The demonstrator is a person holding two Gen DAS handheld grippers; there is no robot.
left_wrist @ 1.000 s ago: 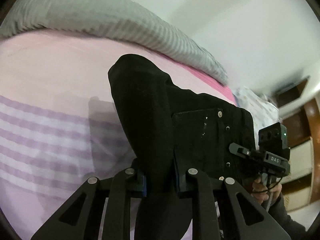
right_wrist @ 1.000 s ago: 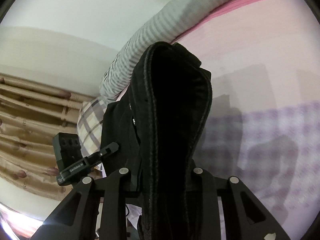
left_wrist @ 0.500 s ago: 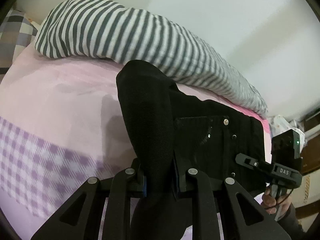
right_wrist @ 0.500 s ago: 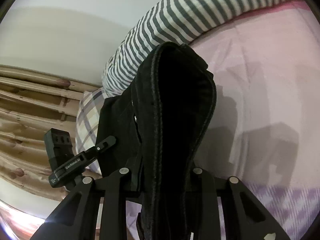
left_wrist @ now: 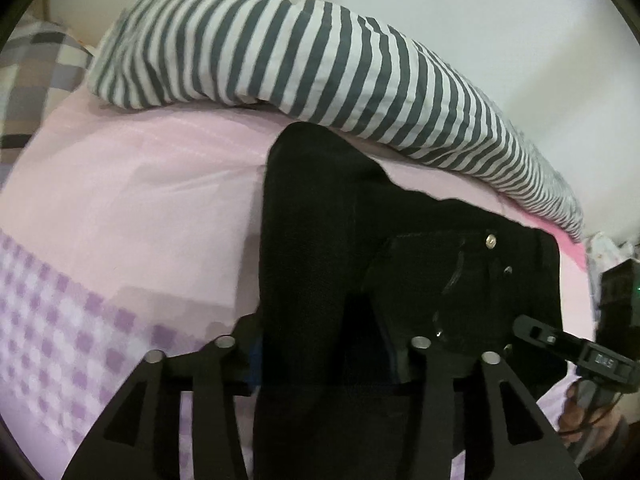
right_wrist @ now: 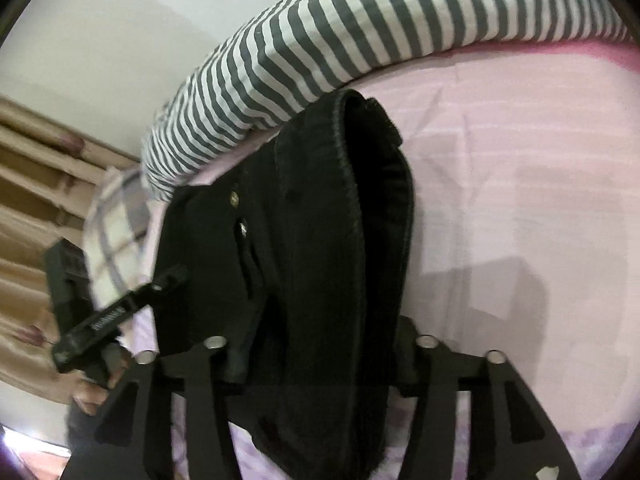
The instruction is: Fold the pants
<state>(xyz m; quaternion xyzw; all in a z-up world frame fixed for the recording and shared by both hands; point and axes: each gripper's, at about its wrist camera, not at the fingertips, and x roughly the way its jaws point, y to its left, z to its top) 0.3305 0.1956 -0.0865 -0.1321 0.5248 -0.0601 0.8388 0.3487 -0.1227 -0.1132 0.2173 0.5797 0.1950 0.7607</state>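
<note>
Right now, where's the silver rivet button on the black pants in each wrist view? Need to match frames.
Left wrist: the rivet button sits right of centre, on the black pants, above the right finger of the left gripper.
Right wrist: the rivet button is left of centre, near the pants' left edge.
Shared landmark: the striped duvet arcs across the top, behind the pants.

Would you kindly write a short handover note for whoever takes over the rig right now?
Left claw: jaws opening, black denim pants between them.
Right claw: jaws opening, the folded pants edge between them.
Pants lie doubled over on the pink bedsheet, beside the striped grey-and-white bolster.
Done: one fold laid down.
Left: withdraw both claws, probably fold again and smooth.
</note>
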